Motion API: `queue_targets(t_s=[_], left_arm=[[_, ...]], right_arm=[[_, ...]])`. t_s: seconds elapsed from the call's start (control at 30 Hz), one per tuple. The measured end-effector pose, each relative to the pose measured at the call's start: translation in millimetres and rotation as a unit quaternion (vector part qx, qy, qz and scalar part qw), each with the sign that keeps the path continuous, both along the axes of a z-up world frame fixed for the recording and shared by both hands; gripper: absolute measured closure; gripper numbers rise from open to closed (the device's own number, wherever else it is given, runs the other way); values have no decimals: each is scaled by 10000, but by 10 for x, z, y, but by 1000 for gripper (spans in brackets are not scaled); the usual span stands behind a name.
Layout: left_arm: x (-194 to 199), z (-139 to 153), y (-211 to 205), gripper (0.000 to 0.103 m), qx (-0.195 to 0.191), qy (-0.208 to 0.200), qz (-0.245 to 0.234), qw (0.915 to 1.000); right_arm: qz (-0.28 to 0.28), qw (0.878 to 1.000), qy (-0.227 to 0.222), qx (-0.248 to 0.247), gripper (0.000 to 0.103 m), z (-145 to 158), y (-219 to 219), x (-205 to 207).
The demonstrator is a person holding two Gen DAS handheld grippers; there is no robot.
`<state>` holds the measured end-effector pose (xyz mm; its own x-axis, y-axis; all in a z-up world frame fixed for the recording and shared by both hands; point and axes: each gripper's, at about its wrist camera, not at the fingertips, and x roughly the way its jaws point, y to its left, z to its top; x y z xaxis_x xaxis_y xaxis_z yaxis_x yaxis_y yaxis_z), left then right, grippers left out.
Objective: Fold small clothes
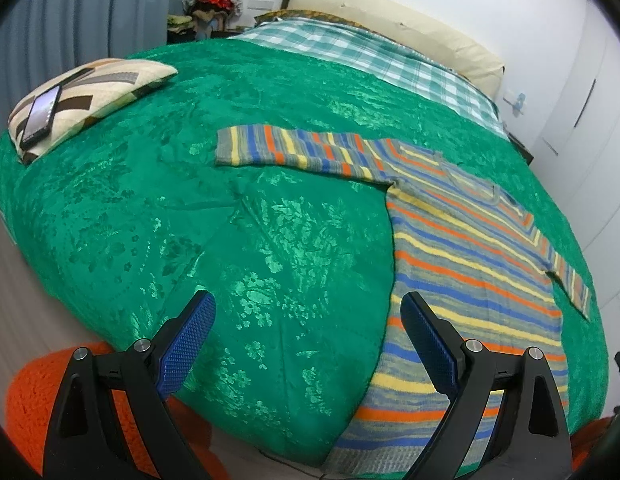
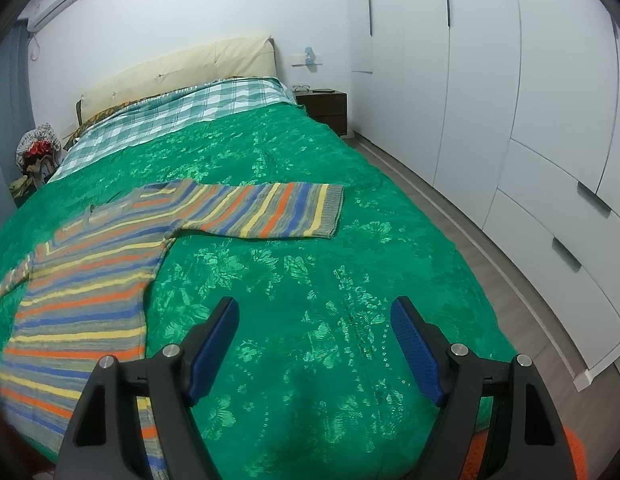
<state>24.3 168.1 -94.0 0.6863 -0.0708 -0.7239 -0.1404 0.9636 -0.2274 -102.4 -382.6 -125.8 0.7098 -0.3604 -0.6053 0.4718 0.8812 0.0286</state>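
Note:
A striped knitted sweater (image 1: pixel 469 264) in grey, blue, orange and yellow lies flat on the green bedspread (image 1: pixel 230 240), sleeves spread out to both sides. In the right wrist view the sweater (image 2: pixel 90 280) lies at the left, one sleeve (image 2: pixel 278 212) reaching toward the middle. My left gripper (image 1: pixel 308 308) is open and empty above the bedspread, just left of the sweater's hem. My right gripper (image 2: pixel 313 312) is open and empty above the bedspread, right of the sweater's body.
A patterned cushion (image 1: pixel 90 96) with a phone (image 1: pixel 40 116) on it lies at the bed's far left. A checked blanket (image 1: pixel 349 56) and headboard sit at the far end. White wardrobes (image 2: pixel 509 120) and a nightstand (image 2: pixel 323 108) stand right of the bed. An orange rug (image 1: pixel 34 396) lies below.

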Motion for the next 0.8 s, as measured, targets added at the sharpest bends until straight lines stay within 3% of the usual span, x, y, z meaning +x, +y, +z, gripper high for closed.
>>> queue_targets(t_s=[0.8], left_arm=[[14,8,-136,8,345,-60,-181,9992]], right_arm=[[26,10000,68,-20,25,-40,-11,39]])
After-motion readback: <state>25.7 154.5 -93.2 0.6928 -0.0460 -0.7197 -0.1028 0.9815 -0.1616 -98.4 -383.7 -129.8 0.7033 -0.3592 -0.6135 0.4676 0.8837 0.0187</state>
